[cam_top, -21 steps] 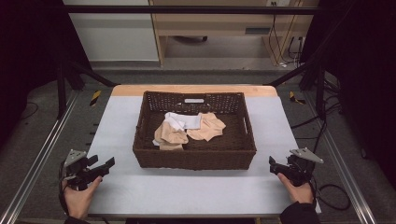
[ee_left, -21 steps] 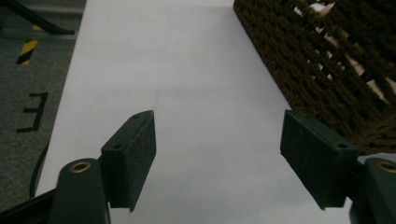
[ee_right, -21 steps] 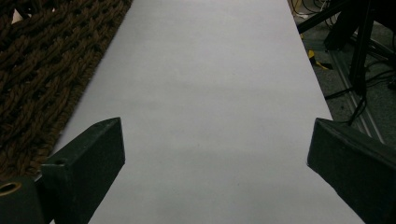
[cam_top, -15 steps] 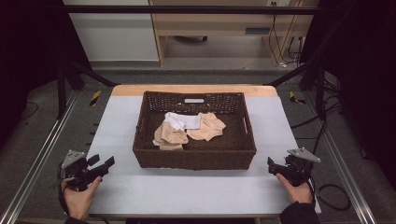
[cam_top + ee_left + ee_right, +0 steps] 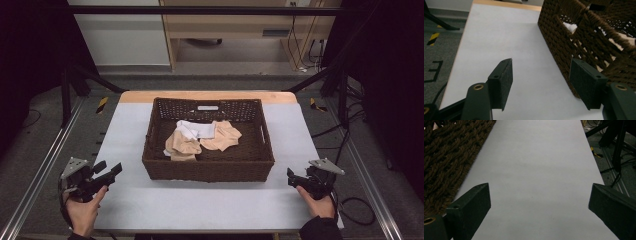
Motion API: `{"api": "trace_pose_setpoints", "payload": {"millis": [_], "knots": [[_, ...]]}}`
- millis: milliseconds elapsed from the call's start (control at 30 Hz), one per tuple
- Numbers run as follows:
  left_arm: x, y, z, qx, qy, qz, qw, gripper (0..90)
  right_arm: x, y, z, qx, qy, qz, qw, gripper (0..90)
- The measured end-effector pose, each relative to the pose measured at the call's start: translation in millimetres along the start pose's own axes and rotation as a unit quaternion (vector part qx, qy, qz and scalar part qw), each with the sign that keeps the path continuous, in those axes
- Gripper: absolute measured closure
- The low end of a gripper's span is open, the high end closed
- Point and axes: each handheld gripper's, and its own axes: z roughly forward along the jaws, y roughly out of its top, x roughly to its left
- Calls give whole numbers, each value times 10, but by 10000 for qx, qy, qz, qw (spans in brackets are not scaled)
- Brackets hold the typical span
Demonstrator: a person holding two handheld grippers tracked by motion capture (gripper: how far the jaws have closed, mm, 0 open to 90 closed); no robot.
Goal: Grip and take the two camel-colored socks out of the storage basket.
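- A brown woven basket (image 5: 208,167) sits mid-worktop (image 5: 200,205), holding beige and white cloths (image 5: 200,137).
- Left tongs (image 5: 106,173) hover at the near left, just beside the basket's near-left corner, jaws wide apart and empty.
- Right tongs (image 5: 291,177) hover at the near right, just past the basket's near-right corner, jaws spread and empty.
- The cloths lie far from both tongs, between them.

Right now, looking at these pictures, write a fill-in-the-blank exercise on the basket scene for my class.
1. The cloths lie inside the woven ____.
2. Both the left gripper and the right gripper have their jaws ____.
3. The basket stands on a white ____.

Missing words: basket; open; table
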Motion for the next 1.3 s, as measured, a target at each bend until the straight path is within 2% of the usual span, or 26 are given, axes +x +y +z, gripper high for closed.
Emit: {"api": "trace_pose_setpoints", "payload": {"millis": [267, 433, 733, 1067, 1167, 1233, 1300], "knots": [[-54, 142, -11, -119, -113, 49, 9999, 349, 4, 4, -4, -54, -35, -76, 10000, 43], [-113, 246, -28, -153, -228, 131, 9995, 348, -8, 7, -18, -74, -89, -66, 9999, 44], [-214, 397, -52, -306, -359, 157, 9988, 357, -1, 15, -32, -100, -103, -32, 9999, 44], [-391, 594, -12, -428, -522, 308, 9972, 392, -1, 25, -37, -135, -114, -58, 9998, 45], [-491, 690, 13, -487, -596, 387, 9963, 402, 3, 33, -37, -157, -114, -53, 9998, 44], [-510, 706, 21, -495, -602, 411, 9961, 407, 3, 34, -36, -156, -113, -53, 9998, 44], [-602, 768, 54, -511, -633, 482, 9955, 414, 6, 36, -36, -149, -115, -62, 9998, 45]]}}
